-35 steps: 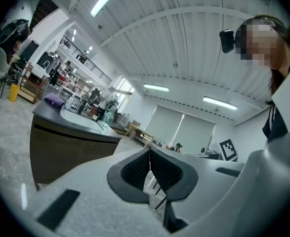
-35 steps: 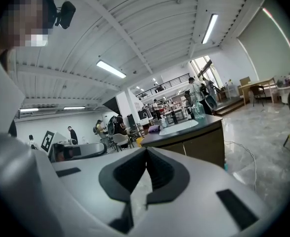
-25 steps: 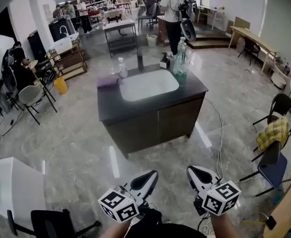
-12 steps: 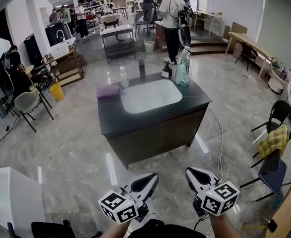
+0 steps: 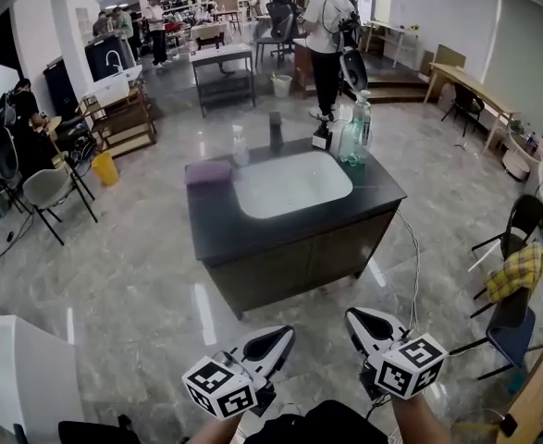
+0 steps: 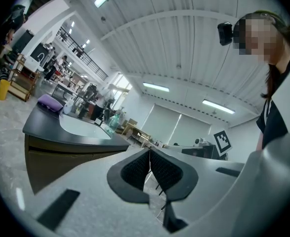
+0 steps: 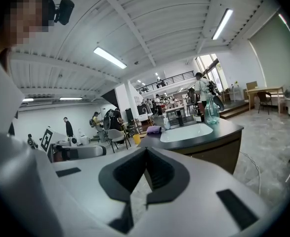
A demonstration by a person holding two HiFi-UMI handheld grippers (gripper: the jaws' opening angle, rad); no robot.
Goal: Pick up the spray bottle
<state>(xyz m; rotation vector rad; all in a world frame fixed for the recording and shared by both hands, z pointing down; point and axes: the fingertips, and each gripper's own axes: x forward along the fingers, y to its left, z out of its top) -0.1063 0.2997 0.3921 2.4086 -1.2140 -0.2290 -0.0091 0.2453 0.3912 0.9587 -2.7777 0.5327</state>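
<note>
At the left of the dark surface [image 5: 214, 231] a purple cloth [image 5: 208, 171] is being seen lying flat, a small white bottle [image 5: 240, 144] standing just beyond it, and the pale sink [image 5: 292, 184] is being shown sunk in the middle. Nearer, low down, the left tool [image 5: 276, 338] is being held level, jaws pressed together, nothing between them. Further right, at the far right corner of the surface, the spray bottle [image 5: 352, 141] is being seen upright, long axis vertical, trigger head on top, with a dark cylinder [image 5: 275, 130] standing off to its left. The right tool [image 5: 364, 324] is being held beside the left one, tipped slightly downward, jaws likewise closed tight and empty. Both tools are being kept well apart from the bottle, with open floor [image 5: 141, 285] and the cabinet front between. The bottle is lying far off and almost straight ahead of the right tool, so that side is being judged the nearer; the jaws would need opening and bringing in level across the upright body.
</note>
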